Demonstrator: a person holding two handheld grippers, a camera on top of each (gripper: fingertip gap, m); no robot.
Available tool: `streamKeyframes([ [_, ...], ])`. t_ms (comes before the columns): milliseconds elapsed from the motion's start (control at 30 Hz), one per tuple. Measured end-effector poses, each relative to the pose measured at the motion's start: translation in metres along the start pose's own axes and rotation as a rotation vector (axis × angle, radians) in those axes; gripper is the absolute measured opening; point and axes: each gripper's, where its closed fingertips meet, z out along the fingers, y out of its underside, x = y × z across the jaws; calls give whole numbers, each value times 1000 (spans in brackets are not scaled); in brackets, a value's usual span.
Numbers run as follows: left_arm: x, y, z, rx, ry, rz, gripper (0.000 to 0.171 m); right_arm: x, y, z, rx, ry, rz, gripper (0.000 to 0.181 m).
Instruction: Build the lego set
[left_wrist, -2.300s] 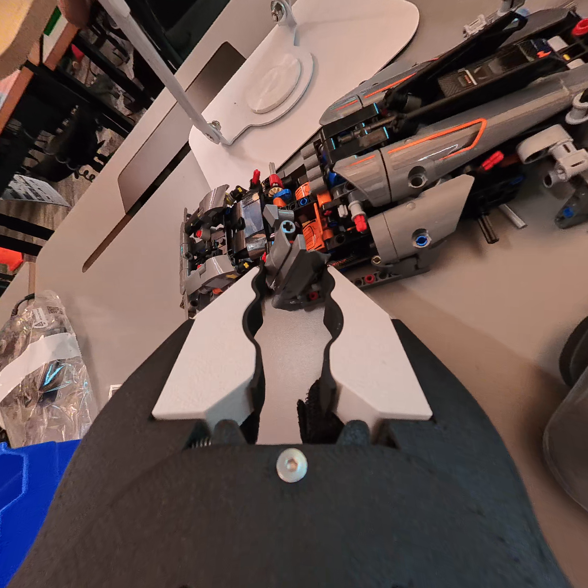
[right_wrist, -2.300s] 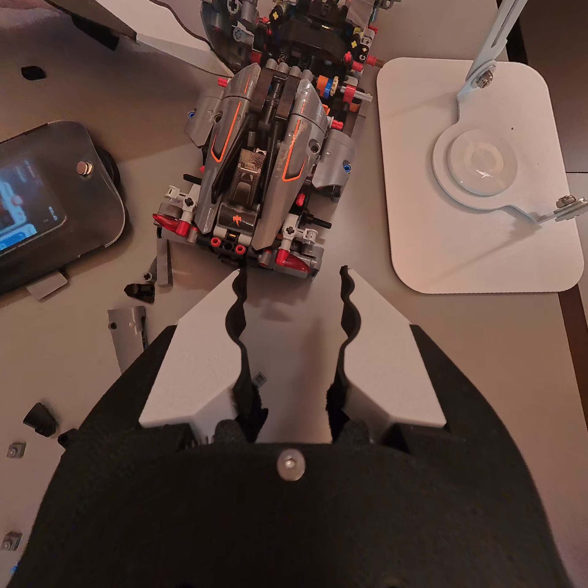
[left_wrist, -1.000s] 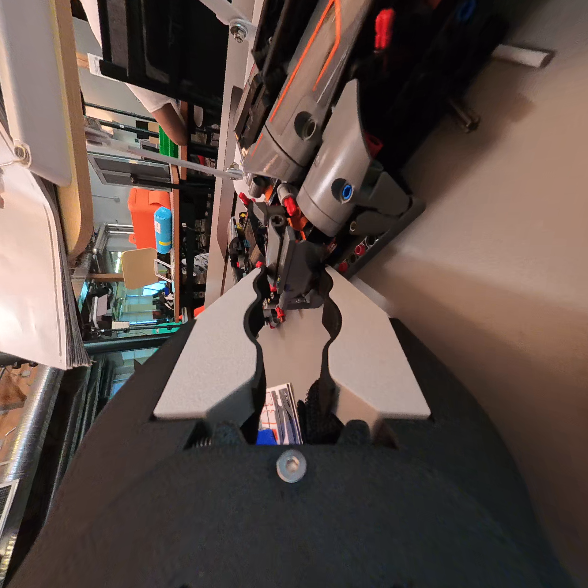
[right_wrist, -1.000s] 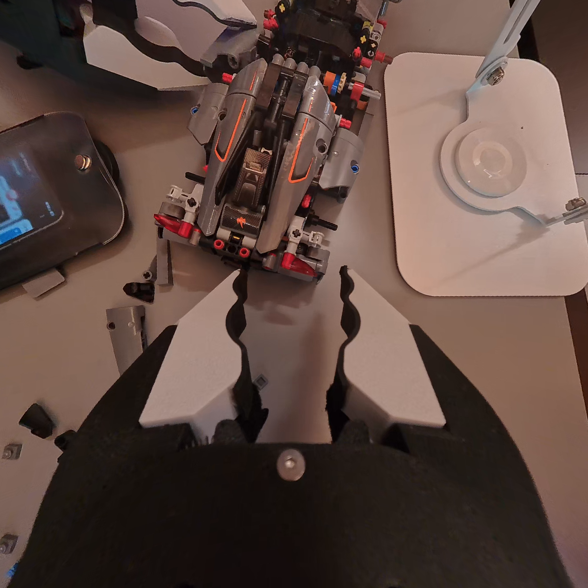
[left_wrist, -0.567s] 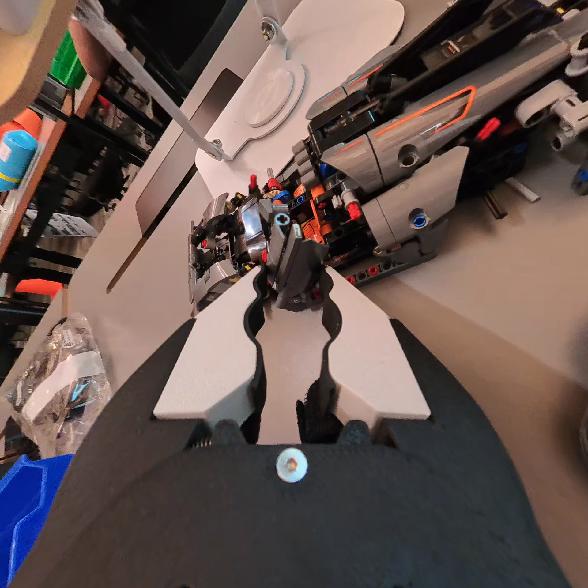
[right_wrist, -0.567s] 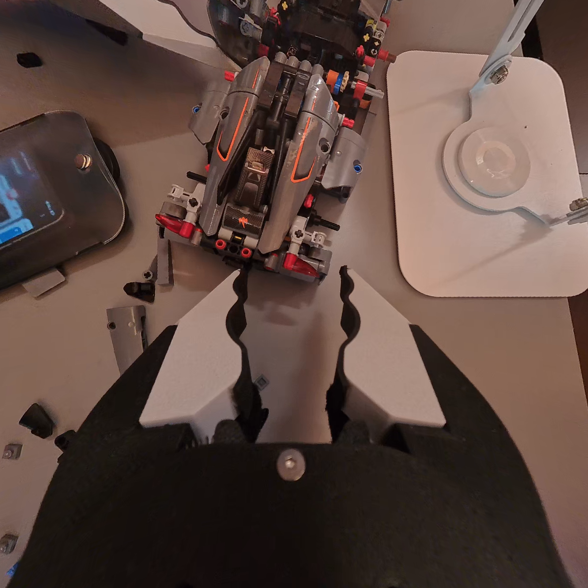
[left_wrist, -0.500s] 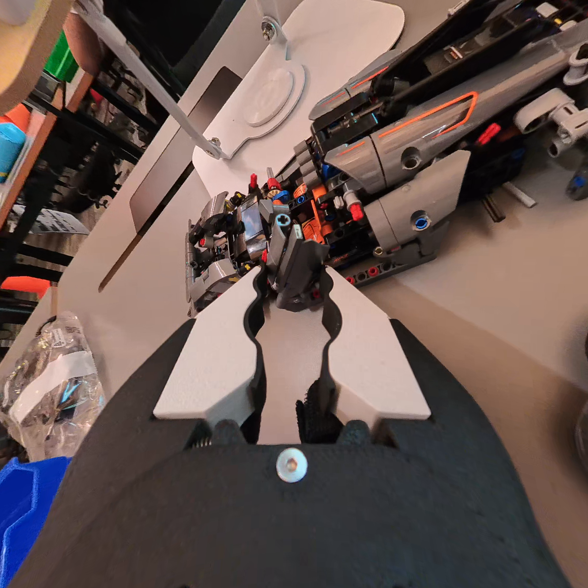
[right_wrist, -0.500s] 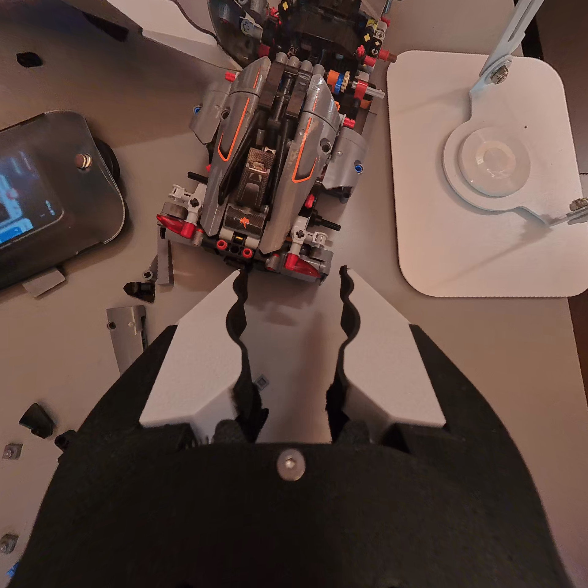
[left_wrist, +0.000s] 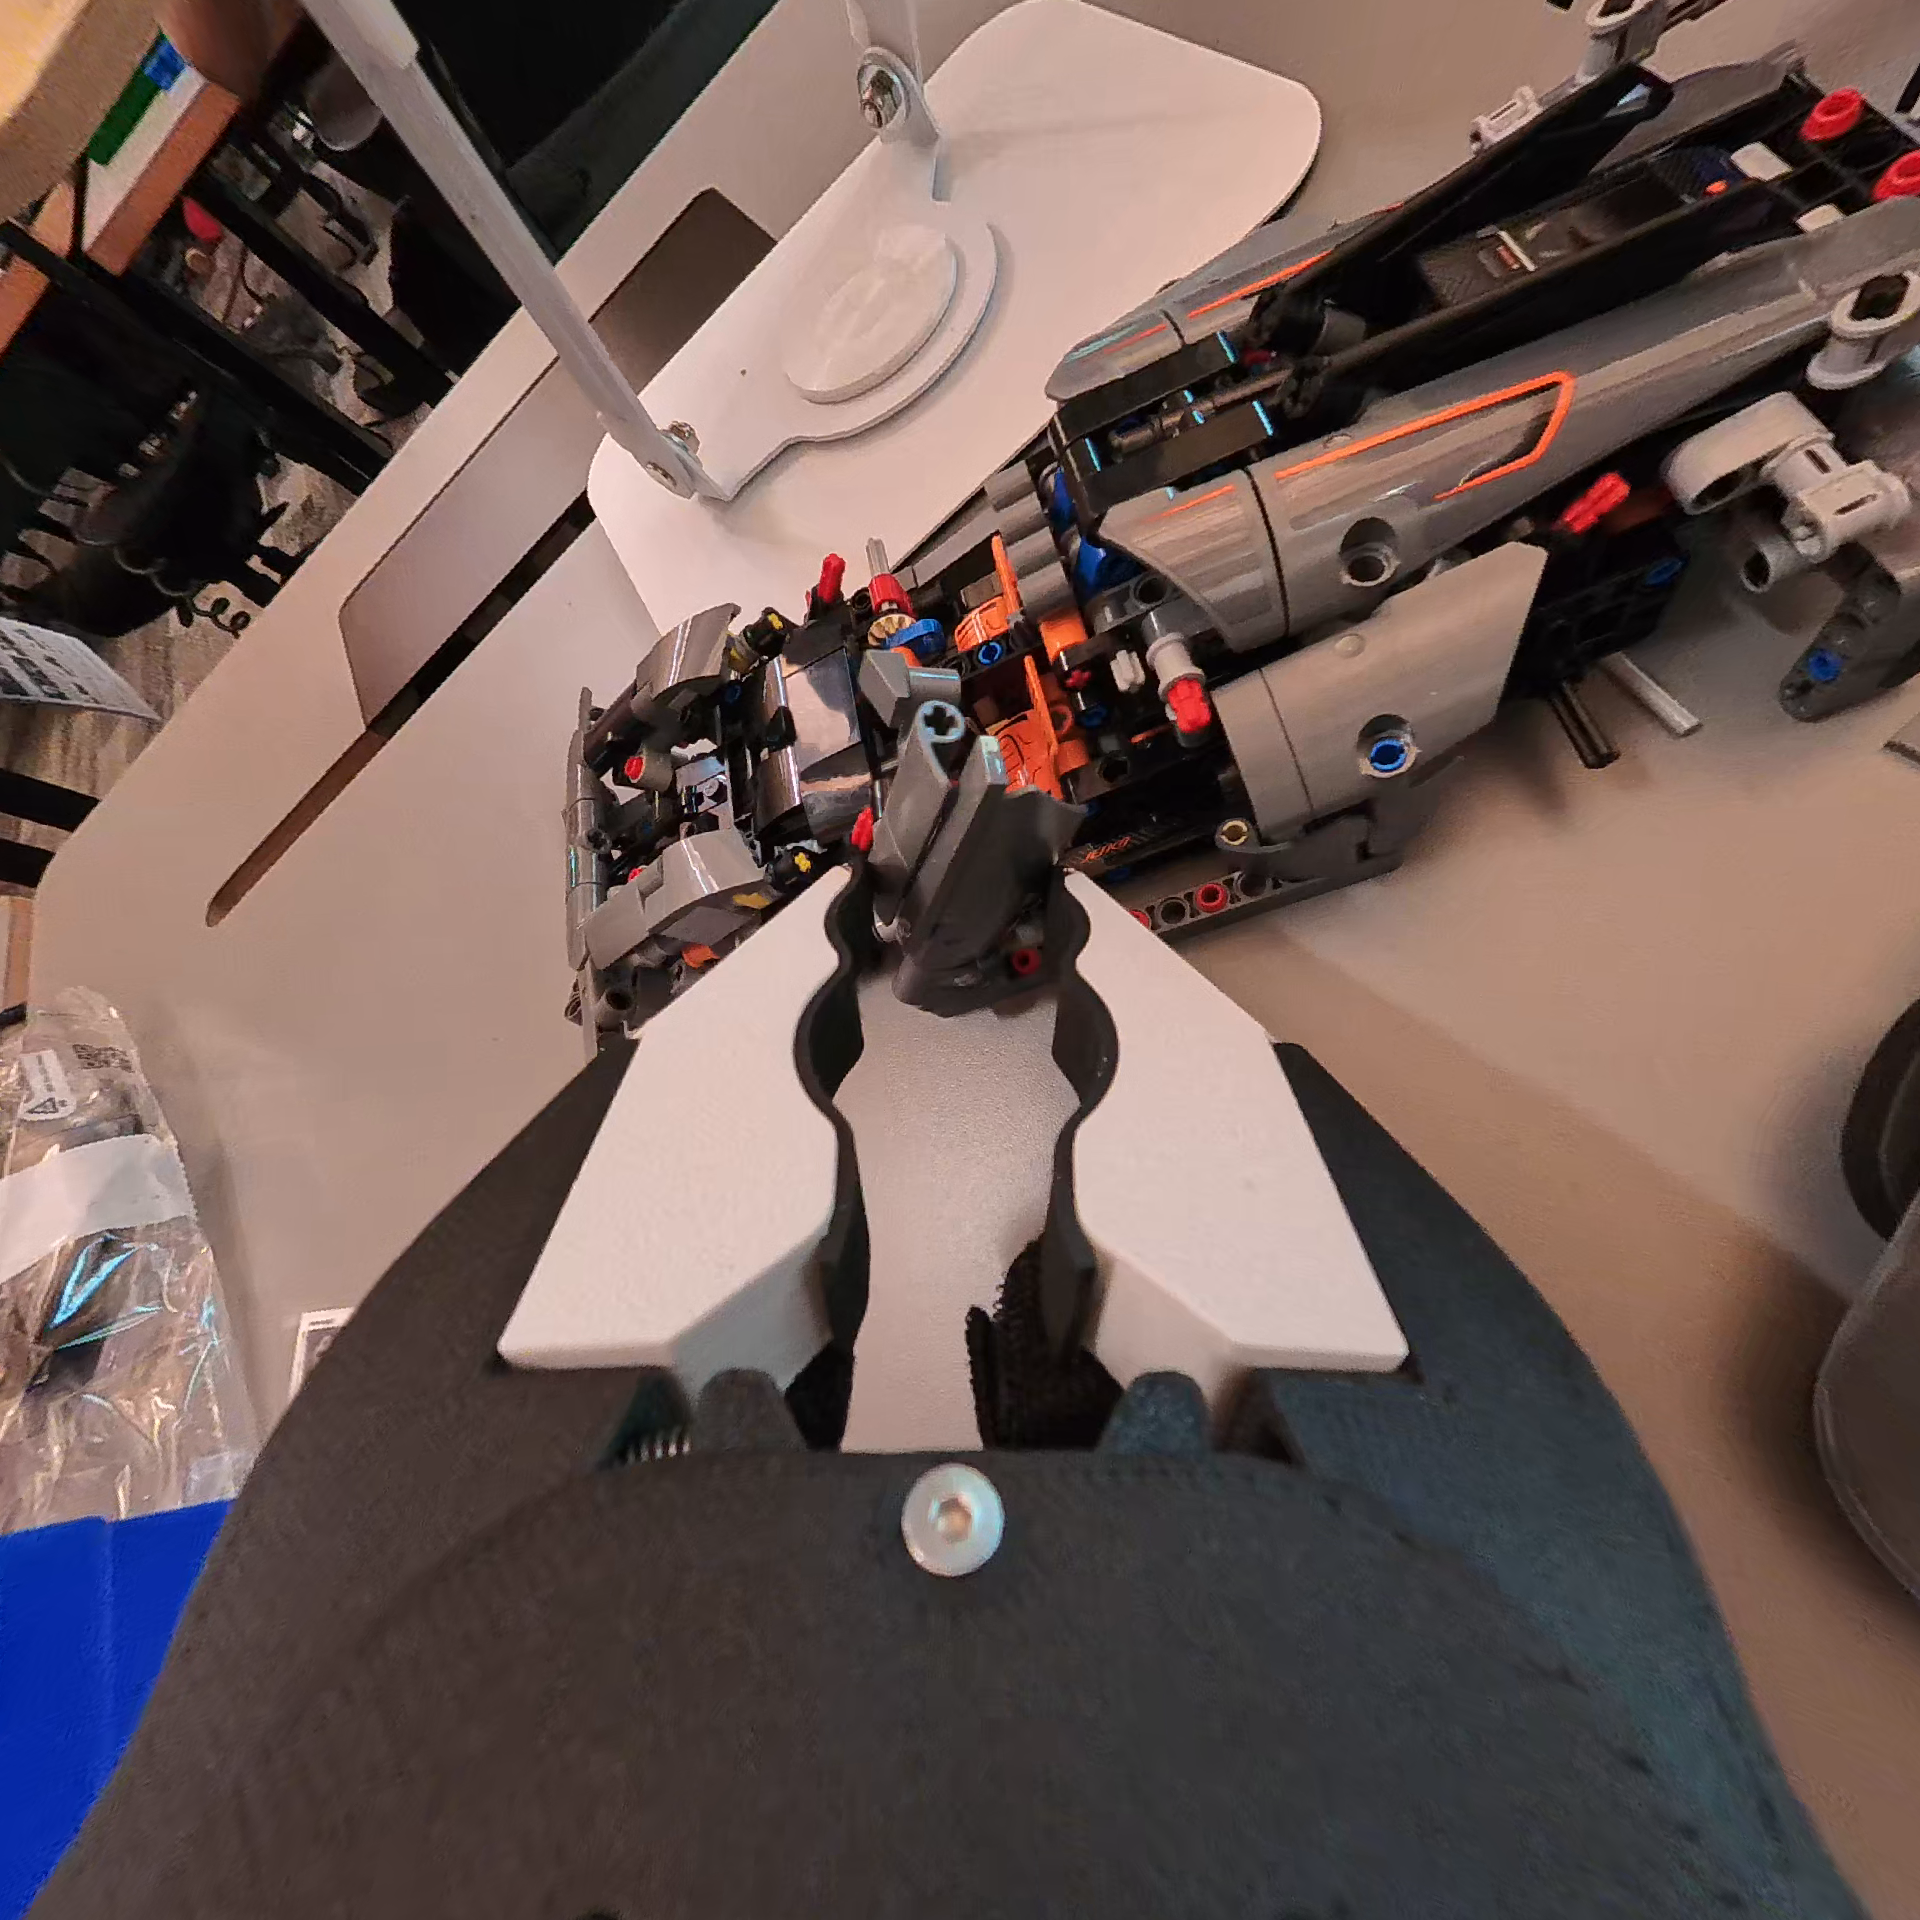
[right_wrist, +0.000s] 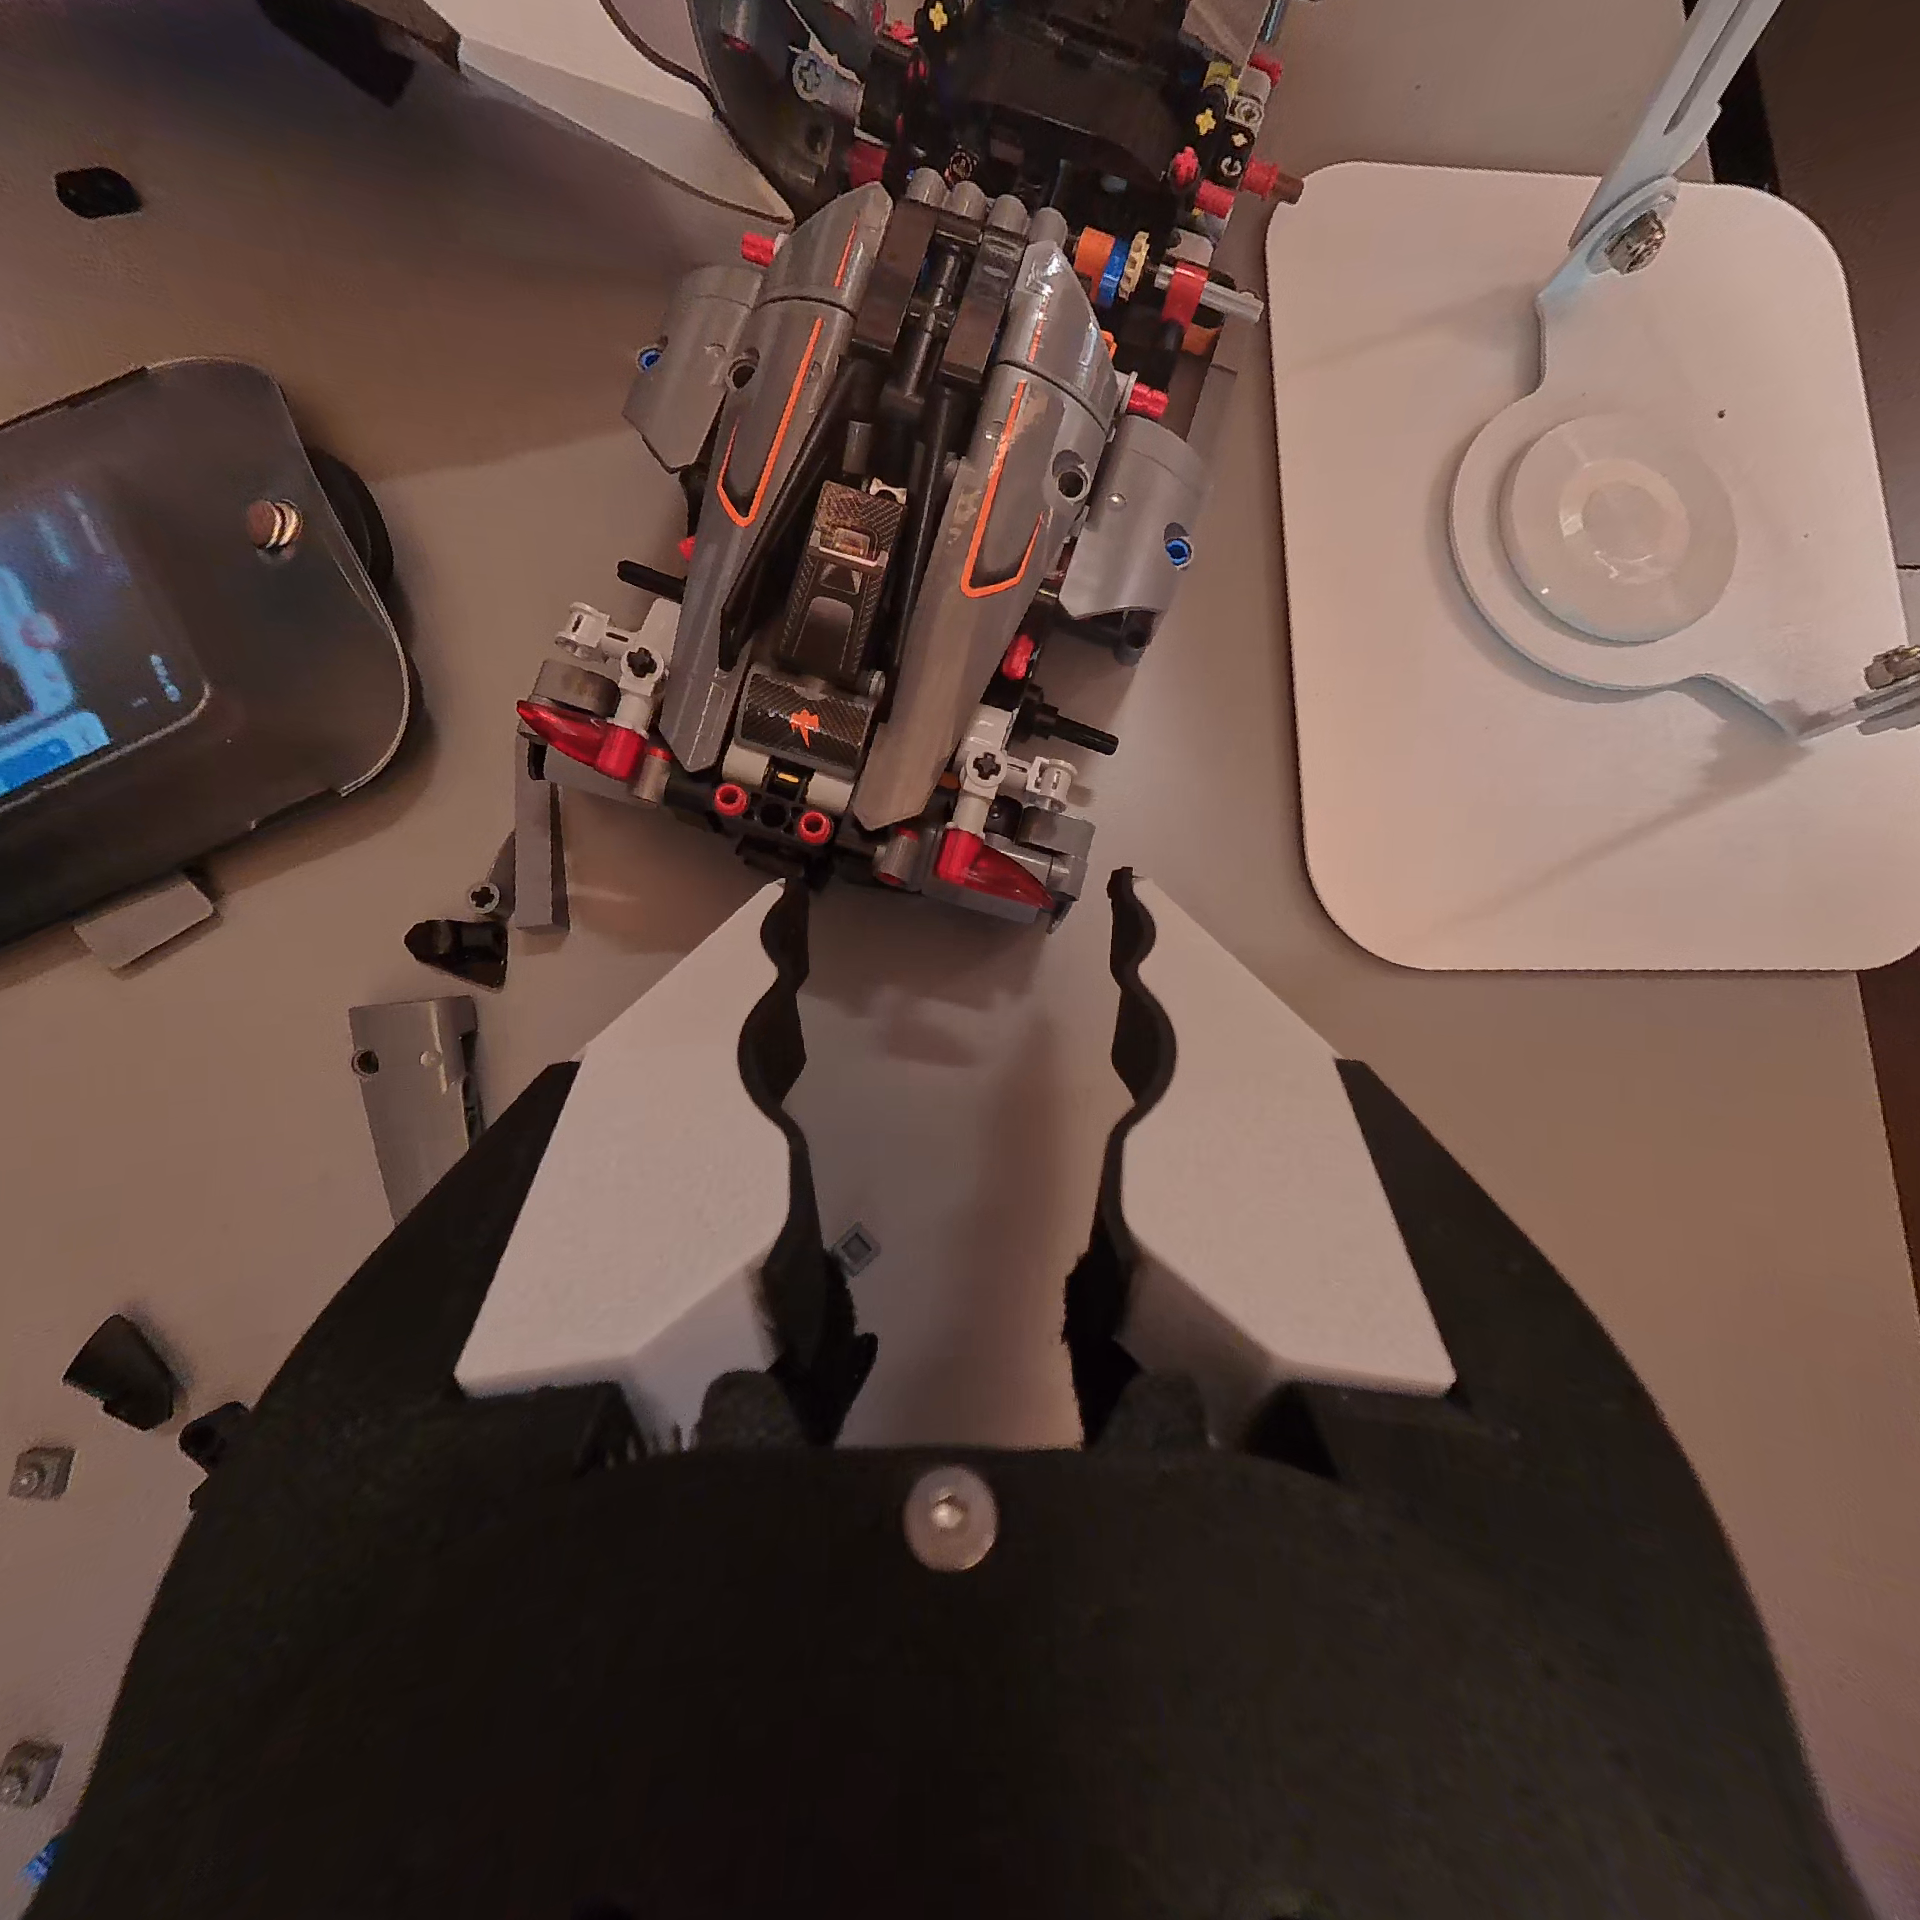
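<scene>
Clamped on a dark grey sub-assembly (left_wrist: 966, 862), the left gripper (left_wrist: 961, 935) holds it beside the lego car (left_wrist: 1195, 644) at its 12 o'clock. Spread and empty, the right gripper (right_wrist: 951, 904) waits behind the car's tail. Fitting this piece seems the step; next comes aligning its pins with the side.

One grey lego car model (right_wrist: 894, 540) is sitting on the surface (right_wrist: 1351, 1195) alongside one white stand base (right_wrist: 1558, 582), one phone (right_wrist: 156, 644) in a holder, two loose grey panels (right_wrist: 416, 1081) and about three small black pieces (right_wrist: 457, 948), with one plastic bag (left_wrist: 94, 1247) lying apart.
</scene>
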Motion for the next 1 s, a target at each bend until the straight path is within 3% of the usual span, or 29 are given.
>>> streamKeyframes([
  [233, 0, 0, 0, 4, 21, -28, 31, 0, 0, 0, -1, -1, -2, 57],
  [600, 10, -1, -10, -20, -62, 139, 39, 0, 1, 1, -2, -3, 0, 57],
  [767, 16, -19, -17, 21, -78, 191, 30, -2, 1, 3, -10, -7, -5, 57],
  [1000, 15, -22, -12, -16, -81, 177, 24, -1, 0, 1, -4, -4, -4, 57],
])
